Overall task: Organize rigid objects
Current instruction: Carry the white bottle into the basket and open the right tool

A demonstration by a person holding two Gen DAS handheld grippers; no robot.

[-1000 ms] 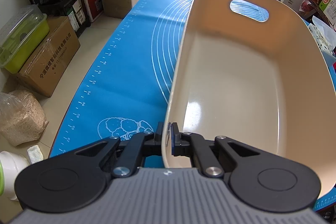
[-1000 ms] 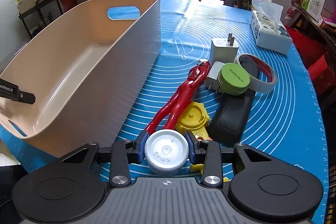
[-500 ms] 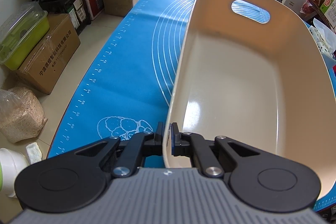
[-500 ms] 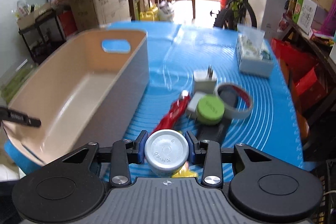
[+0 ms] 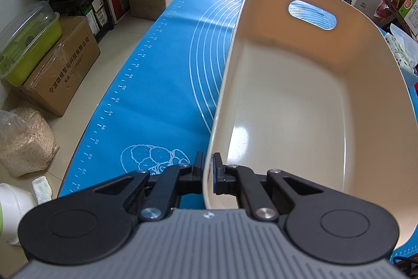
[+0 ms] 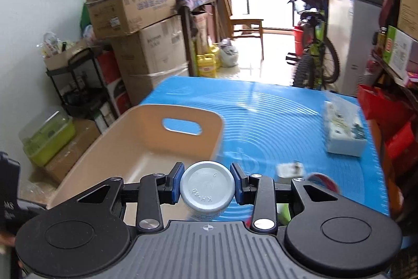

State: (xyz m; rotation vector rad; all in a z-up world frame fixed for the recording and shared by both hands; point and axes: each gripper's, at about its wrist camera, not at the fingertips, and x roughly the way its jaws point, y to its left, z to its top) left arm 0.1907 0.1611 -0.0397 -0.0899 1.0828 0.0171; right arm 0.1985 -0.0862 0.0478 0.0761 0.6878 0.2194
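Note:
A beige plastic bin with a handle slot stands on the blue mat; nothing lies inside it. My left gripper is shut on the bin's near rim, one finger inside and one outside. In the right wrist view the bin lies ahead to the left. My right gripper is shut on a small white round jar marked KH-40 and holds it in the air above the mat, near the bin's right wall. A white charger and a red-lined tape roll lie on the mat, blurred.
A tissue box sits on the mat at the right. Cardboard boxes, a green container and a sack stand on the floor left of the table. A bicycle and shelves stand beyond the far edge.
My right gripper has risen with the white jar and tilted up, so the toys on the mat have dropped out of view. The left gripper keeps its hold on the bin.

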